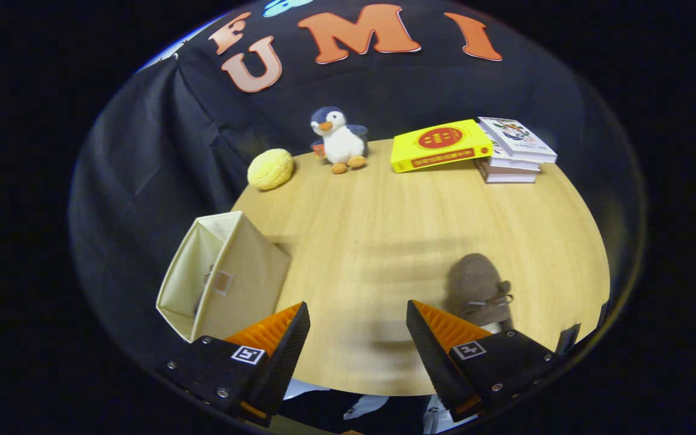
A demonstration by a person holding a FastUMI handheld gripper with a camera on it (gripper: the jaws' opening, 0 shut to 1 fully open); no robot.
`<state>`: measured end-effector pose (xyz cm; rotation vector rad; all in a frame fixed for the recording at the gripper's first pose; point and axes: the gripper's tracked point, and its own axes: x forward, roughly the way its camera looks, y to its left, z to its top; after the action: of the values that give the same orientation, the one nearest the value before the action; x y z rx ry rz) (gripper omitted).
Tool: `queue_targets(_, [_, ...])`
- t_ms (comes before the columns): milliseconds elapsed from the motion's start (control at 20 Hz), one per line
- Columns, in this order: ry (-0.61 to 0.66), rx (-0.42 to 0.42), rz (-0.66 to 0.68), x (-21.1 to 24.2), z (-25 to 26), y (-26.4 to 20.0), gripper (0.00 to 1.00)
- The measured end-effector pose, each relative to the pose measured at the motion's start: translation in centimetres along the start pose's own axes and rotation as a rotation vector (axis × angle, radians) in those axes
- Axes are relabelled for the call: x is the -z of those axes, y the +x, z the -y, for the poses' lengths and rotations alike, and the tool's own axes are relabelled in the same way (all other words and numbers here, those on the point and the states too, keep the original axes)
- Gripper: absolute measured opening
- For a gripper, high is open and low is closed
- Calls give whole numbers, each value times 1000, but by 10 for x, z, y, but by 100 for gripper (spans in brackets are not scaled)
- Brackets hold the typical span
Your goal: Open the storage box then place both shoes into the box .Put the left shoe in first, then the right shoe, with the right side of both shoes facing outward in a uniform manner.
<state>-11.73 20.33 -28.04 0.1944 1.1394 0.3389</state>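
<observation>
We take the storage box (218, 278) as our landmark. It is a cream fabric box at the left edge of the round wooden desk (384, 229), its opening turned leftward toward the dark cloth wall; something dark lies inside it, though we cannot tell what.

Behind the box, toward the wall, we note a yellow ball (270, 169). Right of that ball stands a plush penguin (339, 140), upright. Farther right along the back of the desk lies a yellow book (440, 145), tilted against a short stack of books (514, 154).

Right of the box, across bare desk, we record one brown shoe (479, 290), resting on the desk with its laces showing.

The tool (357, 326) hovers above the near desk, its fingers spread wide and grasping nothing. The left finger sits just beside the box's near corner; the right finger overlaps the shoe's near end in our view.
</observation>
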Motion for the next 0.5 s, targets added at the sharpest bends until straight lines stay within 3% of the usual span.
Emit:
queue_targets(300, [-33, 94, -11, 18, 95, -1, 96])
queue_targets(500, [-34, 73, -63, 41, 121, 10, 86])
